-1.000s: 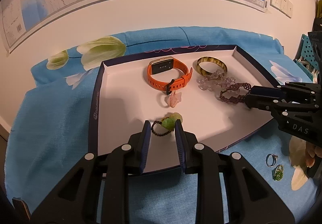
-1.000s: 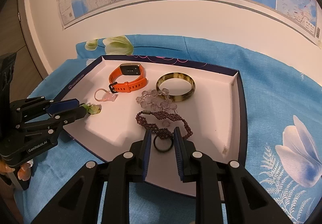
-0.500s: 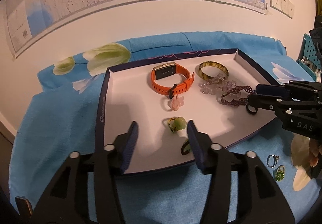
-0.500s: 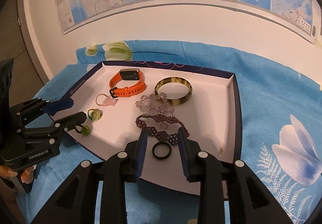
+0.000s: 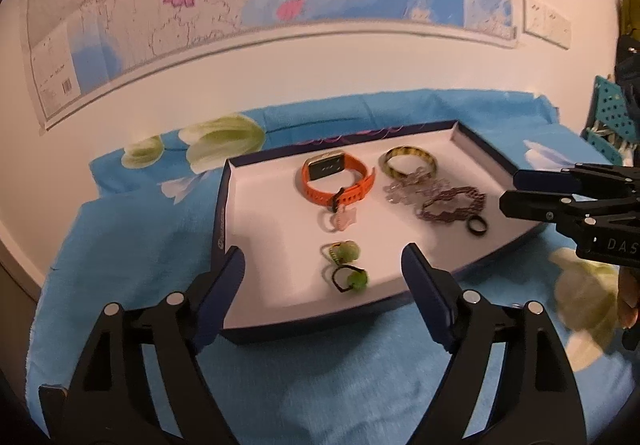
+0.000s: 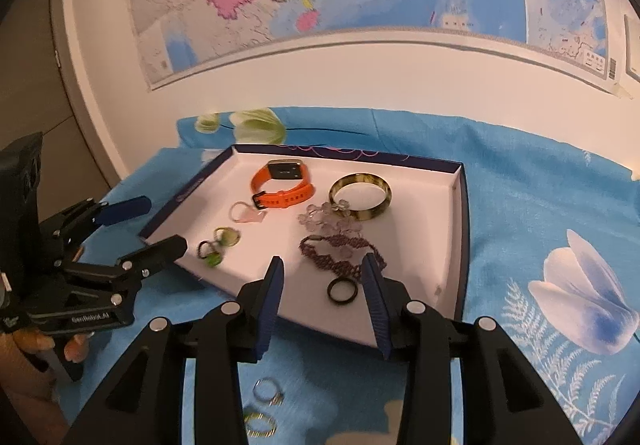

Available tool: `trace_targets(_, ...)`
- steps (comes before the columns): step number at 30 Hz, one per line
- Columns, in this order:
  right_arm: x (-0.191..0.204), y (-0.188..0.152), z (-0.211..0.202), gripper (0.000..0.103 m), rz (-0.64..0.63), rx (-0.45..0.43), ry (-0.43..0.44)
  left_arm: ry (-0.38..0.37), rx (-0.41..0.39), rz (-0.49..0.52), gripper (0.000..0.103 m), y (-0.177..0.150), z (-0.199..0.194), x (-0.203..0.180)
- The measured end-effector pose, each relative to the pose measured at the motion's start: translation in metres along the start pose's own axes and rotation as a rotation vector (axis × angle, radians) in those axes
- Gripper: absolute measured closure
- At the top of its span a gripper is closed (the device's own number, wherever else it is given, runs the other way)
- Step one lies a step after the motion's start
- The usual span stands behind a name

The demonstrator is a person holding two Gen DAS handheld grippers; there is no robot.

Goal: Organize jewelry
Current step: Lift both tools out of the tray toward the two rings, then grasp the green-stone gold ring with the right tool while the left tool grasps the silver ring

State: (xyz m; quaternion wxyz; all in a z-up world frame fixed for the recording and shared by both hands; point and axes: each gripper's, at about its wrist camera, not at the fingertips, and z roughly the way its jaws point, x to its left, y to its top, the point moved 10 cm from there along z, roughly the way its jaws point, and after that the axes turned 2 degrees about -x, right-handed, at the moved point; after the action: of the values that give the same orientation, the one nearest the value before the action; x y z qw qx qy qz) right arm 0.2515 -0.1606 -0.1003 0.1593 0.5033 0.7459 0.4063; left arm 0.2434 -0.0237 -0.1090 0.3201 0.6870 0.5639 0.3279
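A white tray with a dark blue rim point(image 5: 224, 205) point(image 6: 464, 225) holds an orange watch point(image 5: 338, 181), a mottled bangle point(image 5: 410, 163), a crystal bracelet point(image 6: 328, 219) and a purple beaded bracelet point(image 6: 340, 255). A dark ring with a green stone point(image 5: 354, 279) lies near the tray's front, beside a pale green ring point(image 5: 344, 251). My left gripper point(image 5: 322, 250) hangs above it, jaws opening wide, touching nothing. A black ring point(image 6: 330, 291) rests on the tray between the fingers of my right gripper point(image 6: 324, 260). Those jaws are opening and the pads stand clear of it.
A pink ring point(image 5: 342, 219) lies below the watch. A silver ring point(image 6: 266, 391) and a gold ring point(image 6: 260, 423) sit on the blue floral cloth point(image 6: 540, 205) in front of the tray. A teal basket point(image 5: 608, 125) stands at the right; a map covers the wall behind.
Both grippers opened and drew back and up from the tray. The green-stone ring left the left jaws and the black ring left the right jaws; both now lie on the tray.
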Motion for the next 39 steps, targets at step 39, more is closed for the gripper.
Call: trace_targets(39,0.002,-0.088,-0.047,0.093,-0.048,0.129,-0.004,-0.331,0.157,0.230,0.050,-0.049,-0.001,-0.138)
